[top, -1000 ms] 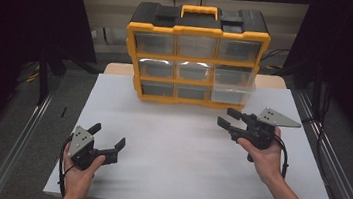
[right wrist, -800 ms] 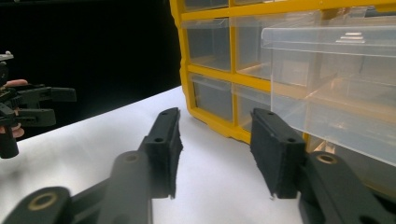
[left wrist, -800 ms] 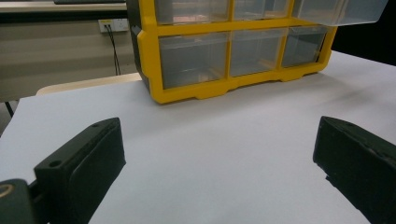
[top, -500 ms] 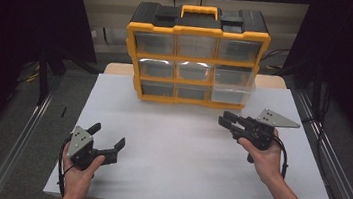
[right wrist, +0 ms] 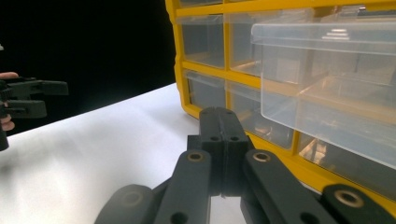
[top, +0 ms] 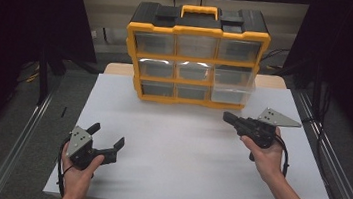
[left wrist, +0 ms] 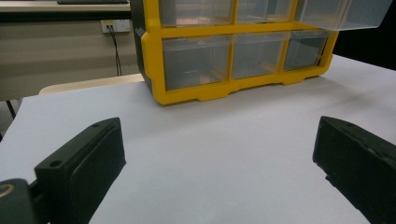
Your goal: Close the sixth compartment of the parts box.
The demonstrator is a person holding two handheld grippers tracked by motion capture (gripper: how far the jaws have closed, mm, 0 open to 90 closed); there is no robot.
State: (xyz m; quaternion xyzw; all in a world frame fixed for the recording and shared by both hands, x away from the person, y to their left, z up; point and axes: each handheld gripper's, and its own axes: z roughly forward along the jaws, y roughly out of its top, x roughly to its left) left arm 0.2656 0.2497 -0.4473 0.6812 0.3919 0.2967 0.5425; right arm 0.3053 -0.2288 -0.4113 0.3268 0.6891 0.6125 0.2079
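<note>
Yellow-and-black plastic drawer cabinet w/ clear drawers stands upright at the far edge of the white table, handle on top. One clear plastic drawer, mid row on the right, is pulled partway out; the rest sit flush.

Right gripper is held just in front of the cabinet's lower right corner, close to the open drawer but apart from it. Its jaws are pressed together, pad to pad, nothing between them; the right gripper view shows them meeting flat, drawer front just above and to the side.

Left gripper is low near the table's front left, well apart from the cabinet. Jaws spread wide, empty; bare tabletop shows between them in the left gripper view.
</note>
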